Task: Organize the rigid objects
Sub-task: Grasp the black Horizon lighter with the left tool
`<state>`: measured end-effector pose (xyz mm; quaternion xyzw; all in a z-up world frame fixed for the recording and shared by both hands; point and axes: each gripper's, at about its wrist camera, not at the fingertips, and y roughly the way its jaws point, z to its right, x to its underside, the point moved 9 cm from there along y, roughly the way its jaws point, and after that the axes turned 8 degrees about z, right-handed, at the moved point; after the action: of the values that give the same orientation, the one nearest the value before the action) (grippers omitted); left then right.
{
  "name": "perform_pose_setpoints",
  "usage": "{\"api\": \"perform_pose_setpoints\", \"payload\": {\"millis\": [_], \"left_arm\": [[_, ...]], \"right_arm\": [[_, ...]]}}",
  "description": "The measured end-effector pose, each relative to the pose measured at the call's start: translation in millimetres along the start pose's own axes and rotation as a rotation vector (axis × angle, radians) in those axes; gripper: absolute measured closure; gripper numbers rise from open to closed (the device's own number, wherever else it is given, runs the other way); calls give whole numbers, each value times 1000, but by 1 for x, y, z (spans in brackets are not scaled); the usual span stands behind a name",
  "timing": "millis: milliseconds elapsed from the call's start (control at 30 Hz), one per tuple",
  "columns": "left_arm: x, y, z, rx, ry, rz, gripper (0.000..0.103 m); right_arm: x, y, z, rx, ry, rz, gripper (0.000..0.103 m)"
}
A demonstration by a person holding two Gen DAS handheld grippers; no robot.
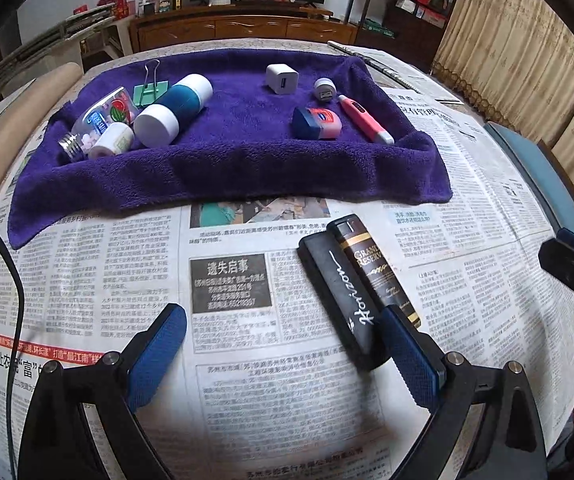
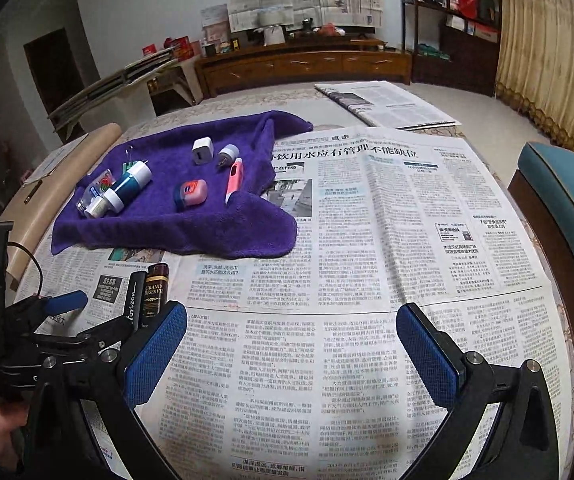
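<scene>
Purple towel (image 1: 239, 168), far left on the newspaper-covered surface (image 1: 127, 280), holds nine items: one binder clip (image 1: 149, 88), one clear candy bottle (image 1: 101, 118), one small white tube (image 1: 111, 141), one teal-and-white bottle (image 1: 173, 110), two white chargers (image 1: 281, 79), one Vaseline tin (image 1: 317, 123), one pink pen-shaped device (image 1: 365, 119).

Near, on newspaper: one black "Horizon" case (image 1: 343, 296) touching one "Grand Reserve" bottle (image 1: 375, 268).

Left tool (image 1: 283, 354): spread wide, empty, its right finger by the case.

Right tool (image 2: 291, 354): spread wide, empty.

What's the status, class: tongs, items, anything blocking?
Left tongs open, beside black Horizon case and Grand Reserve bottle on newspaper. Right tongs open, holding nothing. Purple towel holds the rest; nothing blocking.
</scene>
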<state>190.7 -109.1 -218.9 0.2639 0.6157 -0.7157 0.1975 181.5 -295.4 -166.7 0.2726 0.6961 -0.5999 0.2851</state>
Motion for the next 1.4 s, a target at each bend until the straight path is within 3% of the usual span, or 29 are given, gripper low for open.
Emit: {"api": "perform_pose_setpoints", "payload": {"millis": [167,300,433,500,533,600,767,867,900,1133,1400], "left_arm": [[-7,6,4,-58,15,1,3],[-6,-1,-2,-155,53,16,3],[-5,-1,-3,-179,33,21,5],[-1,3,4,-182,63,12,7],[-2,1,7,-196,84,44,7],[-1,-3,12,-203,114,71,17],[-1,-3,17,-138,79,84,40],[-2,-4,23,-109,67,93,67],[-1,-6,25,-98,67,97,81],[0,-9,18,-43,30,99,82],[-9,-32,-15,-52,-7,141,82]], "right_arm": [[3,1,-3,-7,-7,-2,0],[6,2,-4,-14,-9,-9,0],[7,1,-1,-16,1,-9,0],[7,0,0,-17,9,-8,0],[6,0,1,-18,12,-7,0],[7,1,0,-24,14,-10,0],[9,2,1,-31,18,-20,0],[10,3,0,-34,21,-28,0],[11,4,0,-34,20,-29,0],[13,6,-3,-35,13,-38,0],[16,12,-25,-71,-21,-48,0]]}}
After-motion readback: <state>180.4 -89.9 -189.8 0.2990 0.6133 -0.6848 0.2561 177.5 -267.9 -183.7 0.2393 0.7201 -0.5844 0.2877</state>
